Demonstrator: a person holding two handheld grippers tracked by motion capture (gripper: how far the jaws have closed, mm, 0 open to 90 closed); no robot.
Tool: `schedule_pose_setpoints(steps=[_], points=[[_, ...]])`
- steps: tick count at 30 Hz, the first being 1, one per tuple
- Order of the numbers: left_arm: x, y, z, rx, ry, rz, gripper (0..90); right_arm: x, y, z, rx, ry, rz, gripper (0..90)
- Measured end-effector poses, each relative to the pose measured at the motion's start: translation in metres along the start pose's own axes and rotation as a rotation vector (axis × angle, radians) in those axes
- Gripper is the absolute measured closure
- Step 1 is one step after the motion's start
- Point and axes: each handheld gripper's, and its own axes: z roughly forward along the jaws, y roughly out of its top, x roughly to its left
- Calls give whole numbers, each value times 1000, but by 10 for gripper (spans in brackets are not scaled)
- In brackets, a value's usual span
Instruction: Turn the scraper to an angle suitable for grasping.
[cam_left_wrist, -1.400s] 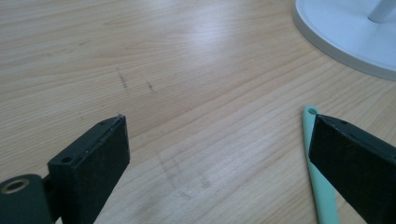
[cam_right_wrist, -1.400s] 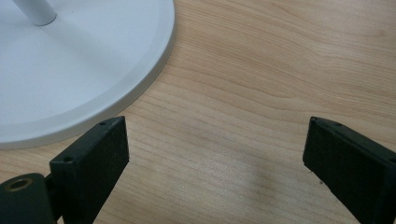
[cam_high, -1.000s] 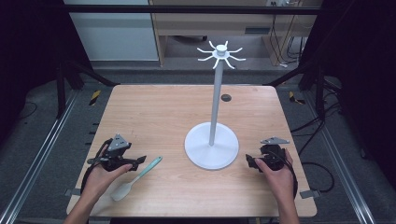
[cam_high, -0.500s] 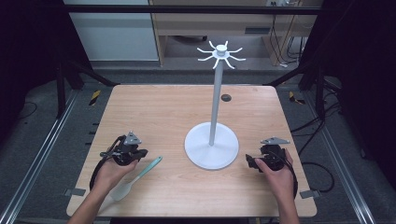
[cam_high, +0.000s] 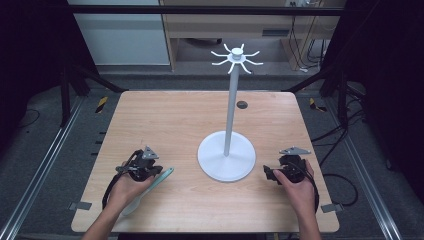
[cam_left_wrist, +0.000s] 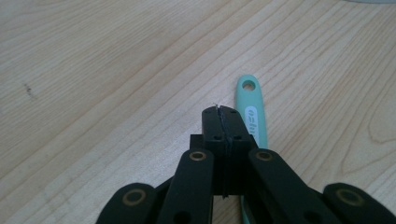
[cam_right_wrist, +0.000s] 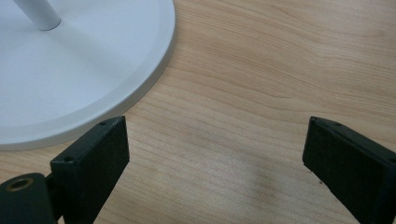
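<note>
- Since earlier, left gripper (cam_high: 150, 172) has shifted right onto the mint-green plastic spatula (cam_left_wrist: 252, 114); jaws pressed together, nothing between them, handle just beside.
- Spatula lies on light wooden table (cam_high: 170, 125), left of white round-based hook stand (cam_high: 227, 160).
- Right gripper (cam_right_wrist: 215, 154) jaws wide, empty.

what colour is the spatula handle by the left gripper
Mint green, clearest in the left gripper view: spatula handle.
</note>
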Motion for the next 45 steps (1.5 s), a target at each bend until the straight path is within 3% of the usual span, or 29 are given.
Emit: schedule_pose_setpoints(steps=[8, 15, 16, 26, 29, 32, 34, 35, 38, 39, 41, 42, 44, 45], points=[[-5, -1, 5, 5, 9, 12, 900, 0, 0, 0, 2, 3, -5, 76], [-15, -2, 4, -6, -18, 28, 900, 0, 0, 1, 4, 3, -10, 76], [-19, -2, 4, -3, -40, 39, 900, 0, 0, 1, 6, 4, -9, 76], [-42, -1, 2, 13, -76, 112, 900, 0, 0, 2, 8, 7, -9, 76], [-42, 1, 1, 12, -76, 120, 900, 0, 0, 2, 7, 6, -8, 76], [-40, 8, -5, 16, -69, 153, 875, 0, 0, 1, 5, 6, -9, 76], [-40, 13, -9, 20, -70, 168, 763, 0, 0, 1, 6, 5, -9, 76], [-41, 17, -11, 29, -74, 180, 763, 0, 0, 1, 7, 5, -8, 76], [-43, 26, -15, 56, -66, 215, 654, 0, 0, 2, 8, 7, -9, 76], [-44, 30, -16, 78, -53, 231, 559, 0, 0, 2, 8, 7, -9, 76], [-45, 32, -15, 88, -52, 239, 530, 0, 0, 2, 8, 8, -8, 76], [-47, 36, -14, 124, -61, 256, 457, 1, 0, 2, 6, 9, -5, 76], [-48, 38, -14, 143, -62, 264, 421, 1, 0, 2, 6, 9, -5, 76], [-48, 40, -13, 172, -63, 290, 346, 0, 0, 2, 7, 8, -9, 76]])
